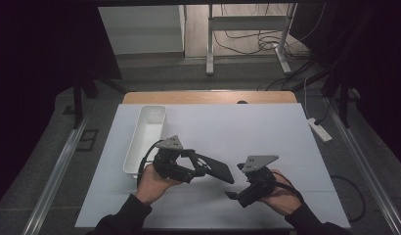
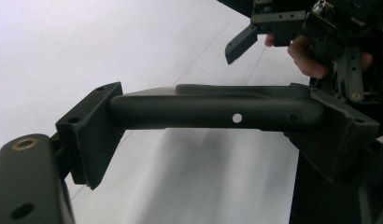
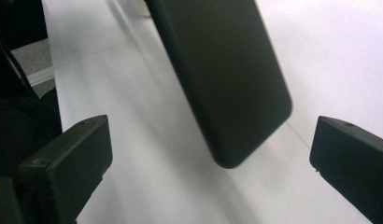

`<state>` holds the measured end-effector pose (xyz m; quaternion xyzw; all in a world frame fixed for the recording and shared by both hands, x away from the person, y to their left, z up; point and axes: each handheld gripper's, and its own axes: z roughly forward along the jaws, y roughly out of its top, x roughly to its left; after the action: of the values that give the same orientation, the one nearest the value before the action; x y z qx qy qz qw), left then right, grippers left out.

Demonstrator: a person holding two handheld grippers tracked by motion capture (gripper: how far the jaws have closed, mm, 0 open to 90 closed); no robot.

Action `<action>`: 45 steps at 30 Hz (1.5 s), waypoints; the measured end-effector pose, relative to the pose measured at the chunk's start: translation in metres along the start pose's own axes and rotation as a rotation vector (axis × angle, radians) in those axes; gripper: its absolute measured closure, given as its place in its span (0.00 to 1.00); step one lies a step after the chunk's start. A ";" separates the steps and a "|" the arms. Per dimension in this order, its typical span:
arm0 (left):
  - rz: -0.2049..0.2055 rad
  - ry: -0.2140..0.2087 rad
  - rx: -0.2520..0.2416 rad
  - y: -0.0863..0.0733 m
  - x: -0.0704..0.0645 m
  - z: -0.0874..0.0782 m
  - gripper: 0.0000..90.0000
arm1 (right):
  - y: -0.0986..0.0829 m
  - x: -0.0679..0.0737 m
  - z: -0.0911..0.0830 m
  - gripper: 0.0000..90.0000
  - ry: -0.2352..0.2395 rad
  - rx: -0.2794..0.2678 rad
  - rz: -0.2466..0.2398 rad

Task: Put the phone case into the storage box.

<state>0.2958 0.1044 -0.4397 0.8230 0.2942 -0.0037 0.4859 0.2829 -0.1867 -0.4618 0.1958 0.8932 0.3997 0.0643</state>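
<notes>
High view first: I see my left gripper (image 1: 201,165) held low over the white table (image 1: 267,132), wrist rolled so its grey three-cornered plate tips up and its jaws point to the right. They are clamped on one end of a flat black phone case (image 1: 216,169), which juts out toward the other hand, lifted off the tabletop and slanting slightly down at its far end. My right gripper (image 1: 231,195) sits just beside it, nearer the table's front edge, the hand cupped under the body and the jaws aimed left toward the case's free end.

Left gripper view shows the case (image 2: 213,112) edge-on between the two black pads: a smooth matte rim, softly rounded, with a small round hole and shallow button cut-outs along it. The pads press on either end of that edge.

Right gripper view has my own jaws spread wide apart, blocky and matte, with nothing between them touching. The case (image 3: 227,79) hangs ahead of them, a plain dark slab with rounded corners, faintly satin.

A white oblong plastic bin (image 1: 145,137) stands left of the hands.
</notes>
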 end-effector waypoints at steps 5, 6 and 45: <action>-0.009 -0.001 -0.008 0.002 -0.004 0.002 0.17 | 0.002 0.005 0.005 0.00 -0.036 0.029 -0.006; -0.012 -0.001 -0.009 0.002 -0.005 0.002 0.17 | 0.002 0.006 0.006 0.00 -0.047 0.036 -0.009; -0.096 0.011 -0.031 0.011 -0.020 0.011 0.16 | 0.007 0.027 0.023 0.78 -0.291 0.104 -0.169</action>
<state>0.2880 0.0823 -0.4311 0.8002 0.3362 -0.0179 0.4963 0.2669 -0.1554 -0.4708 0.1791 0.9072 0.3134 0.2162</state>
